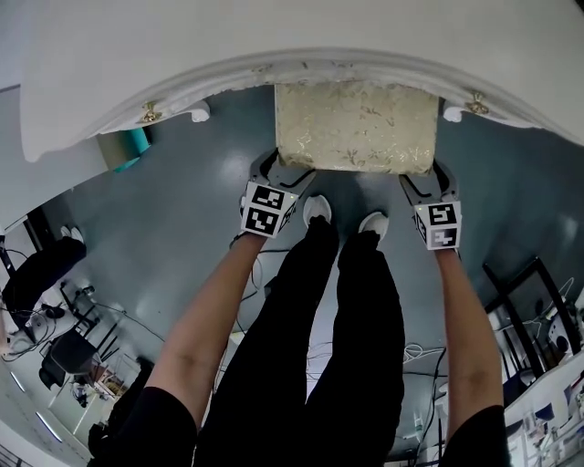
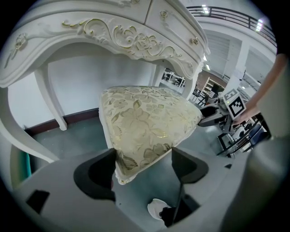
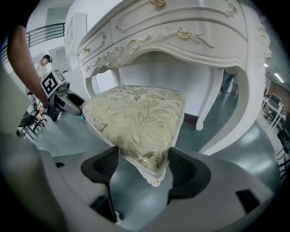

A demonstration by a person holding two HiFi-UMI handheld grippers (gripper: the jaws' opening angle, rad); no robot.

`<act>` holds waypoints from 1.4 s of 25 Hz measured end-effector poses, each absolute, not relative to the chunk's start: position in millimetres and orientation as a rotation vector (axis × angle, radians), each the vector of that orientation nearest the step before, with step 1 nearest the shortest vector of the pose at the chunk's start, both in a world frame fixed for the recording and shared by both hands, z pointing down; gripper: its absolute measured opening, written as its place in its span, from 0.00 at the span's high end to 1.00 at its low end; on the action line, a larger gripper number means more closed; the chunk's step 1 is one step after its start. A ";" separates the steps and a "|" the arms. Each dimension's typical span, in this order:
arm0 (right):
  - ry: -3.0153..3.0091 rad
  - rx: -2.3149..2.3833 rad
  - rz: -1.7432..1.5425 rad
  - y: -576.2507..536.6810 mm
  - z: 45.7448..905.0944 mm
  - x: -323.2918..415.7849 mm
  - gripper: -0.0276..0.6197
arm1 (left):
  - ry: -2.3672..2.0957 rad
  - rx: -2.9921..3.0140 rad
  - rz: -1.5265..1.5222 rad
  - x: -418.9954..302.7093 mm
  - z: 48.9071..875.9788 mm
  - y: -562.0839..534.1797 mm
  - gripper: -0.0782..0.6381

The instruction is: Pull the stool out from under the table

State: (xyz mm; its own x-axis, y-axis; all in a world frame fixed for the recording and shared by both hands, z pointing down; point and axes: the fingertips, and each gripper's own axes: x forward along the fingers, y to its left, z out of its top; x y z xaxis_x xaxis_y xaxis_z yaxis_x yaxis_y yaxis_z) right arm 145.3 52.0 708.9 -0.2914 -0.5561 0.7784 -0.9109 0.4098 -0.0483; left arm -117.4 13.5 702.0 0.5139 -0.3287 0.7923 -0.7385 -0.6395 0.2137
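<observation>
Table (image 1: 301,27): white, carved, with gilt trim. It stands ahead of and above both grippers. Its curved front rim arches over the far end of the stool, and its legs stand beyond the jaws to either outer side.
Floor (image 1: 182,228): grey-blue, showing below the jaws of both grippers.
Stool (image 1: 354,128): a cream seat in gold leaf-pattern cloth, straight ahead and between the two grippers. Each near corner pokes into one gripper's jaws. In the head view its far edge meets the table rim, so the far end seems still tucked under, while most of the seat shows outside.
Left gripper (image 2: 142,165): clamped on the stool's near left corner with the jaws wide. One pad is pressed to the cushion's side and the other lies against its front edge.
Right gripper (image 3: 144,165): grasping the near right corner, both pads flush against the cloth. The tip of the corner hangs just below them.
Shoes (image 1: 317,210): white, just behind the grippers, with the toes close to the stool's near edge.
Done: as I read it, both holds are taken and the seat stands largely out from under the top.
Left: draw both grippers back together until the far edge clears the rim. The feet probably have to step back to make room. Then let go.
</observation>
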 end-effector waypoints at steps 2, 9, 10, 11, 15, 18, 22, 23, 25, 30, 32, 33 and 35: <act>-1.985 1.244 0.647 49.3 710.4 143.3 0.40 | -0.854 2.214 0.996 -117.8 701.8 14.0 0.33; -2.011 1.240 0.635 49.8 710.6 144.3 0.40 | -0.890 2.194 0.946 -116.3 699.9 18.2 0.33; -2.012 1.231 0.635 49.6 710.7 143.9 0.40 | -0.897 2.186 0.945 -116.9 699.6 20.5 0.33; -2.014 1.219 0.639 51.1 710.4 143.6 0.40 | -0.901 2.176 0.945 -117.2 699.5 24.3 0.33; -2.027 1.202 0.676 54.1 707.8 144.0 0.40 | -0.890 2.165 0.939 -115.2 700.0 26.6 0.33; -2.037 1.181 0.691 56.8 707.1 142.3 0.40 | -0.888 2.152 0.947 -116.4 698.7 33.2 0.33; -2.026 1.161 0.698 68.4 706.5 144.6 0.40 | -0.859 2.134 0.972 -114.2 698.7 50.4 0.33; -2.022 1.156 0.700 72.5 706.7 144.4 0.40 | -0.858 2.131 0.973 -114.4 698.8 54.5 0.33; -2.016 1.150 0.708 80.1 707.6 142.6 0.40 | -0.863 2.125 0.972 -116.0 699.0 61.0 0.33; -2.010 1.145 0.721 95.6 707.7 144.3 0.40 | -0.843 2.107 0.978 -115.0 698.4 75.3 0.33; -2.012 1.147 0.719 99.1 708.4 143.0 0.40 | -0.828 2.111 0.993 -116.4 698.7 80.8 0.33; -2.014 1.146 0.718 100.1 709.0 142.1 0.40 | -0.827 2.111 0.996 -117.4 699.0 82.9 0.33; -2.016 1.138 0.715 102.5 709.6 143.8 0.40 | -0.835 2.107 0.985 -115.8 700.0 85.5 0.33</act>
